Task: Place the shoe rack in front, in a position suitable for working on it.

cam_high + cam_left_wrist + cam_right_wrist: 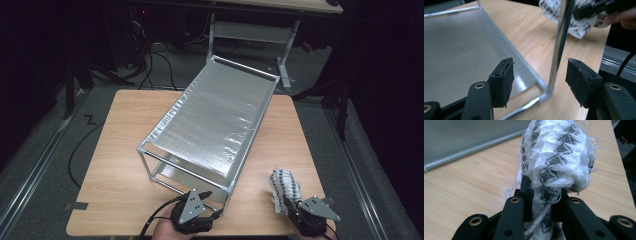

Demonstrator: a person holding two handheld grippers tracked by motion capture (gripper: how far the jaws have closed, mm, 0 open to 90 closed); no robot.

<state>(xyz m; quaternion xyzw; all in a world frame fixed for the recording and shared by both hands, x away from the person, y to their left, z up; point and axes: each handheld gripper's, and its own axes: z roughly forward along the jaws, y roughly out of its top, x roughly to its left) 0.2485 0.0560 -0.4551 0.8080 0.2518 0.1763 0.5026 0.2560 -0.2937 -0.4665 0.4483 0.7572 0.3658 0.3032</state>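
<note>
A metal two-shelf rack (215,115) with frosted panels stands slantwise on the wooden table (120,165). My left gripper (212,211) is at its near corner. In the left gripper view this gripper (540,67) is open, and the rack's upright corner post (560,37) stands between the pads without touching them, beside the lower shelf (456,50). My right gripper (288,205) is near the table's front right edge, shut on a rolled black-and-white patterned cloth (284,185). In the right gripper view the frayed cloth (559,152) bulges above the right gripper (544,192).
The table's front edge runs just under both hands. Bare wood lies left of the rack and around the cloth (579,25). Beyond the table are a desk frame (250,30), cables on the floor (160,65) and dark stands at both sides.
</note>
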